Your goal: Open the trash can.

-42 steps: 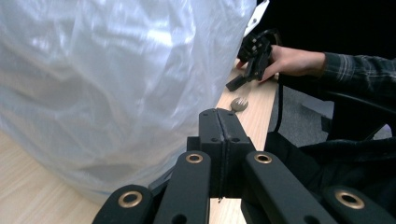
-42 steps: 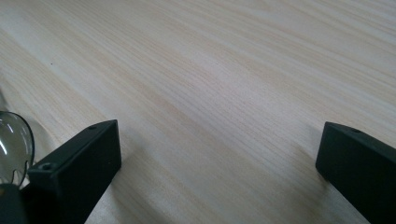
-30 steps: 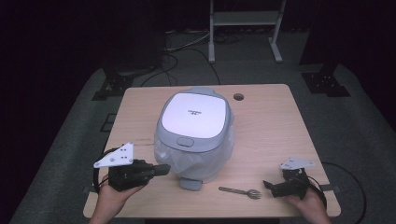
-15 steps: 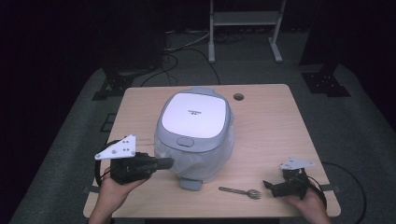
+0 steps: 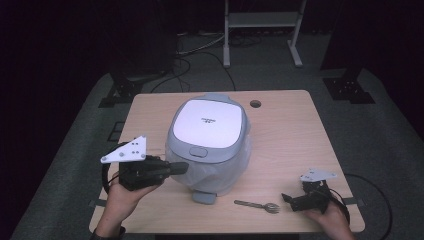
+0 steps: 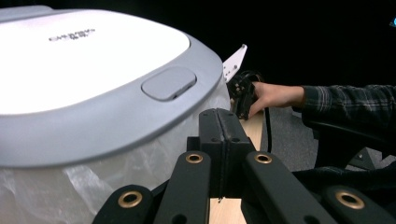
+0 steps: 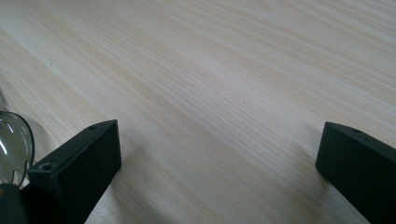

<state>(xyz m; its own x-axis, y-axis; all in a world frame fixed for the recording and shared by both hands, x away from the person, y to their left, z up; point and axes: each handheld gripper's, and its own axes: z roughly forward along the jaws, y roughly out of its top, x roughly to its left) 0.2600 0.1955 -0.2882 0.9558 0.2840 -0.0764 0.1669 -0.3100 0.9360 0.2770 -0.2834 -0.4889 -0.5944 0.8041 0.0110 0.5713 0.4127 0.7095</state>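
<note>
A grey rice cooker with a white lid stands mid-table, its body wrapped in clear plastic. My left gripper hovers at the cooker's front left, its tips close to the side below the lid rim. In the left gripper view its jaws are pressed together with nothing between them, and the lid's grey button is just beyond. My right gripper rests low at the table's front right with its jaws wide apart over bare wood. A metal utensil lies just left of it.
The wooden table has a round cable hole at the back right. A white metal stand and cables sit on the dark floor behind. The person's other hand and sleeve appear beyond the cooker in the left gripper view.
My left gripper has risen off the table beside the cooker. The right gripper and the utensil have stayed put.
</note>
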